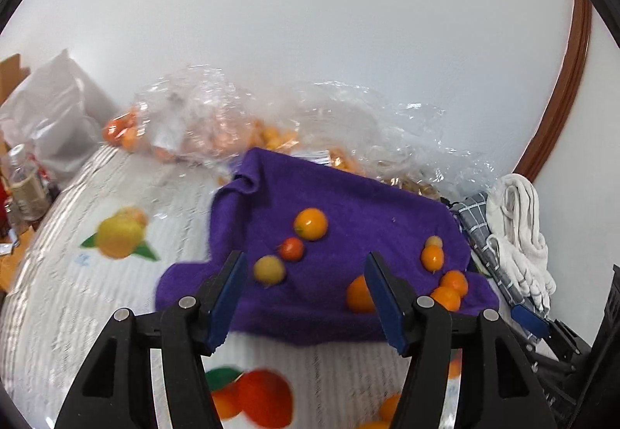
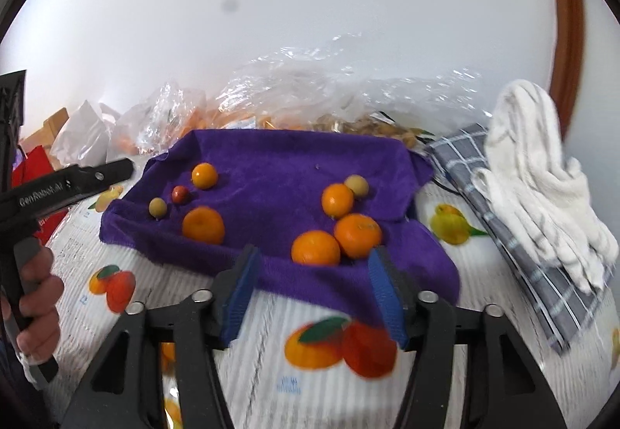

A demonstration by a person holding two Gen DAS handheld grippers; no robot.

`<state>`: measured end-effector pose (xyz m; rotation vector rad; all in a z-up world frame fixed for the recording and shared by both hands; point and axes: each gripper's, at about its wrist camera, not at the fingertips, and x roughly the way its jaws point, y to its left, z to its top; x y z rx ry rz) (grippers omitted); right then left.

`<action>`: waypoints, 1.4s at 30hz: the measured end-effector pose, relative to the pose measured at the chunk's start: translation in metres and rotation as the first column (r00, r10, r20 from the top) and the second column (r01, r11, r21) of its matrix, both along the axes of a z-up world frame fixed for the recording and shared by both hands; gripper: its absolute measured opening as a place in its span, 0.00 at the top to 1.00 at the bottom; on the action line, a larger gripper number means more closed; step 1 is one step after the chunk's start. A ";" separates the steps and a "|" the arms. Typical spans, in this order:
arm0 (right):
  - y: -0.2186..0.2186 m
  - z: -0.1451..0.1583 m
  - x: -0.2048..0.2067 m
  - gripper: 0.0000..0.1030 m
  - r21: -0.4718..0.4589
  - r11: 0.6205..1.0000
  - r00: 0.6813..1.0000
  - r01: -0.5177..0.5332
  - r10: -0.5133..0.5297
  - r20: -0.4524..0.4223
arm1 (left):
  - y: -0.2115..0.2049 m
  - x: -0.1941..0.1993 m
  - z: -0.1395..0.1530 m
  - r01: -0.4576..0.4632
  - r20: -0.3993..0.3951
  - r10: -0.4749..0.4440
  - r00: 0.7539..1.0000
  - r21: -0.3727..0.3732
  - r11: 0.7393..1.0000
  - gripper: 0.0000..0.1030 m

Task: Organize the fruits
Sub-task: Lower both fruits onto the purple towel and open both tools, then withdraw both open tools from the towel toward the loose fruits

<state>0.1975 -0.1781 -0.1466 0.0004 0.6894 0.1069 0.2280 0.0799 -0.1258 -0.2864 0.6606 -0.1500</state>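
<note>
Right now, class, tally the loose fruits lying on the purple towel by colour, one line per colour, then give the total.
On the purple towel:
Orange fruits: 5
Pale yellow-green fruits: 2
Red fruit: 1
Total: 8

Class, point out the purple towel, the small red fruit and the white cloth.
purple towel [image 2: 279, 161]: right wrist view, bare middle.
small red fruit [image 2: 180, 193]: right wrist view, its centre.
white cloth [image 2: 531, 173]: right wrist view, middle of the bundle.
</note>
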 end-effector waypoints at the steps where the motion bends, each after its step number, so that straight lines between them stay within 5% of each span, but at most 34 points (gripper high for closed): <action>1: -0.002 -0.001 -0.003 0.40 0.016 1.000 1.000 0.007 -0.007 -0.018 | 0.004 -0.005 -0.002 0.006 -0.006 -0.006 1.000 0.001 1.000 0.41; 7: -0.001 -0.018 -0.018 0.40 0.094 0.996 0.995 0.003 0.007 -0.101 | 0.039 -0.043 -0.029 -0.008 -0.108 0.018 0.994 0.094 0.996 0.42; 16: 0.028 -0.026 -0.038 0.46 0.081 0.994 0.991 -0.067 0.076 -0.113 | 0.079 -0.071 -0.063 -0.085 -0.198 0.108 0.974 0.121 0.989 0.42; 24: 0.040 -0.031 -0.047 0.46 0.090 0.991 0.987 -0.096 0.107 -0.117 | 0.078 -0.077 -0.068 -0.081 -0.187 0.104 0.977 0.130 0.988 0.28; 42: 0.078 -0.049 -0.012 0.57 0.126 0.979 0.963 -0.162 0.184 -0.194 | 0.079 -0.077 -0.068 -0.080 -0.187 0.100 0.977 0.114 0.990 0.26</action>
